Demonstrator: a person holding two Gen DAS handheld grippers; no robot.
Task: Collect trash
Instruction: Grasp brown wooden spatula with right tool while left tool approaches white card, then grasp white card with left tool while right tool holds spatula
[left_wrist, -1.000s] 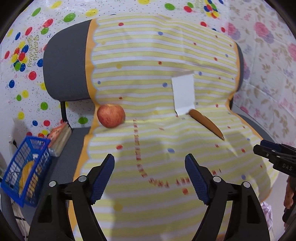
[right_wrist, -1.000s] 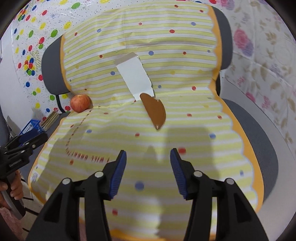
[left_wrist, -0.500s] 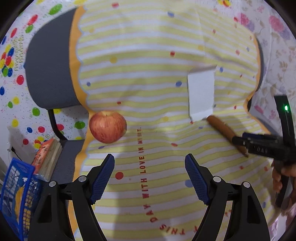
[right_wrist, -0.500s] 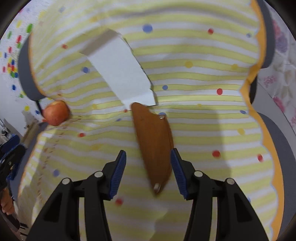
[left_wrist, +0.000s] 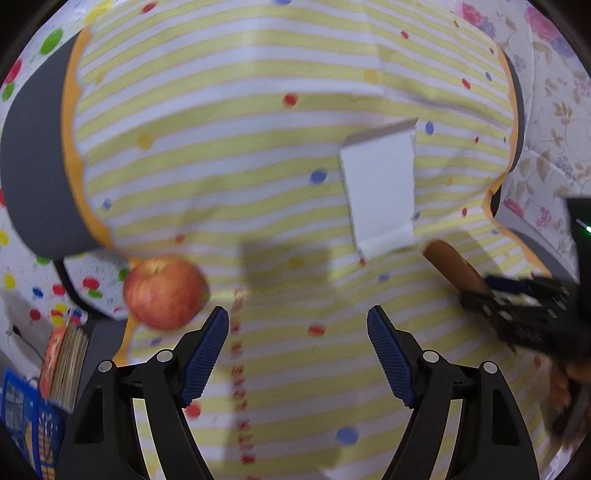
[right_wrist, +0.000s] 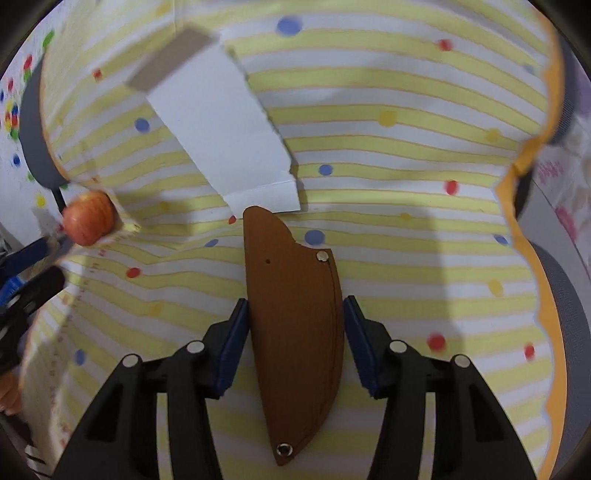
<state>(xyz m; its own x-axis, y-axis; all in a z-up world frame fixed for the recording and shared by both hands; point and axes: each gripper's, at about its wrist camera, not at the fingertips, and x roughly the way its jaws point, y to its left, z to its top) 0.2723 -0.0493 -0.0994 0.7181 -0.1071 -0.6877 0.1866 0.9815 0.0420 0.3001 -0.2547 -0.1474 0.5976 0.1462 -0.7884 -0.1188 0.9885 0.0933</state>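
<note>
Two wrist views over a chair (left_wrist: 33, 166) draped w/ a yellow-striped, dotted cloth (left_wrist: 221, 147); no table here, the chair seat carries everything.

R gripper (right_wrist: 295, 306): I have it angled down over a brown leather sheath (right_wrist: 291, 266) lying flat on the seat. The jaws straddle its wide middle, one pad along each long edge. They have just been closing, w/ the sheath btwn them. The pad on the pic's left looks to be at the edge; a sliver of cloth shows by the other, so I judge it not yet pinched. Straddling the width makes sense: the sheath is too long to take endwise.

A torn white card (right_wrist: 221, 129) leans on the chair back, its lower edge just beside the sheath's tip; prob. trash too.

L gripper (left_wrist: 297, 321): jaws wide, nothing btwn them, hovering over bare cloth. A red apple (left_wrist: 164, 293) sits near its L pad at the seat's edge, prob. the next target. A blue basket (left_wrist: 22, 417) sits low beside the chair, maybe where the trash goes.
</note>
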